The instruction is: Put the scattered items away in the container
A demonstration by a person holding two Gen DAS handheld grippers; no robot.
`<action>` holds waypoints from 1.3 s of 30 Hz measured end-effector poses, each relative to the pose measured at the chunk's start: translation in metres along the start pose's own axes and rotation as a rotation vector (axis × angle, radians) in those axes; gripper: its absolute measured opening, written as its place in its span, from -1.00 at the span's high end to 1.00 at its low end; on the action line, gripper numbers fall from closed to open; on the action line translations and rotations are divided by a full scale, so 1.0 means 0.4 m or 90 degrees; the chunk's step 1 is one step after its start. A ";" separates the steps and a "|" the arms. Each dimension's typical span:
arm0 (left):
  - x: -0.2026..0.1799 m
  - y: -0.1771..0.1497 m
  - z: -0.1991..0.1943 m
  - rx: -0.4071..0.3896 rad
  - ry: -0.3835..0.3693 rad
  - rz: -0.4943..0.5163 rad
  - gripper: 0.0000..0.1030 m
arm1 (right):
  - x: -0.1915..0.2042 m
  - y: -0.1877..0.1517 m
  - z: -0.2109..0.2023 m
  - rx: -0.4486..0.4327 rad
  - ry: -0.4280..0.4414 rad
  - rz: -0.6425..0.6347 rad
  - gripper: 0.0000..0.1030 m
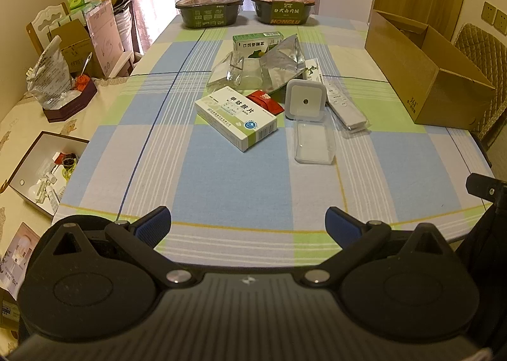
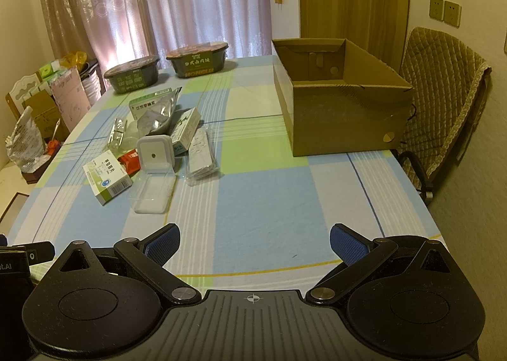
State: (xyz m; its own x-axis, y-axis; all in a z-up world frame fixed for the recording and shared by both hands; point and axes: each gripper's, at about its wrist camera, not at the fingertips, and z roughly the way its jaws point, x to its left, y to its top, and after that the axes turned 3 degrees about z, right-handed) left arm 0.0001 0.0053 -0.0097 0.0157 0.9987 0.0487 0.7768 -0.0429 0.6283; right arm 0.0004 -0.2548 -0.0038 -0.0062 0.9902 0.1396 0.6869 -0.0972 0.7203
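Both wrist cams sit low at the worktop's (image 1: 221,177) near edge looking toward the curtains, sharing the scattered pile and cardboard box (image 2: 342,114).

Ahead of the left tool (image 1: 248,224) a cluster of things lies mid-worktop (image 1: 221,190): nearest, a medicine box (image 1: 236,118) and, to its right, a clear tray (image 1: 313,142) — a square lidded container (image 1: 304,102) touching its far end. Right of those lies a remote (image 1: 343,104). Farther off, a foil pouch (image 1: 282,63) overlaps a second carton (image 1: 257,42). Two bowls (image 1: 209,11) stand at the far edge. The cardboard box (image 2: 342,107) stands ahead and right of the right tool (image 2: 255,243), well apart from the cluster.
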 end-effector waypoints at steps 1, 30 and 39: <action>0.001 -0.001 0.000 0.001 0.000 0.001 -0.98 | 0.000 -0.002 0.000 0.000 0.000 0.000 -1.00; 0.127 0.151 0.071 -0.004 -0.035 0.048 -0.98 | 0.184 0.059 0.098 0.013 0.109 -0.083 -1.00; 0.194 0.232 0.229 0.037 -0.063 0.133 -0.98 | 0.264 0.069 0.269 0.081 0.135 -0.080 -1.00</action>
State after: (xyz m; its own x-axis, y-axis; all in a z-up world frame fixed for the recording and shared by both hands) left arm 0.1310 0.0813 -0.0186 0.2397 0.9663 0.0942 0.7851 -0.2500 0.5667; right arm 0.0967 -0.1422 -0.0424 -0.2394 0.9495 0.2029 0.7565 0.0514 0.6519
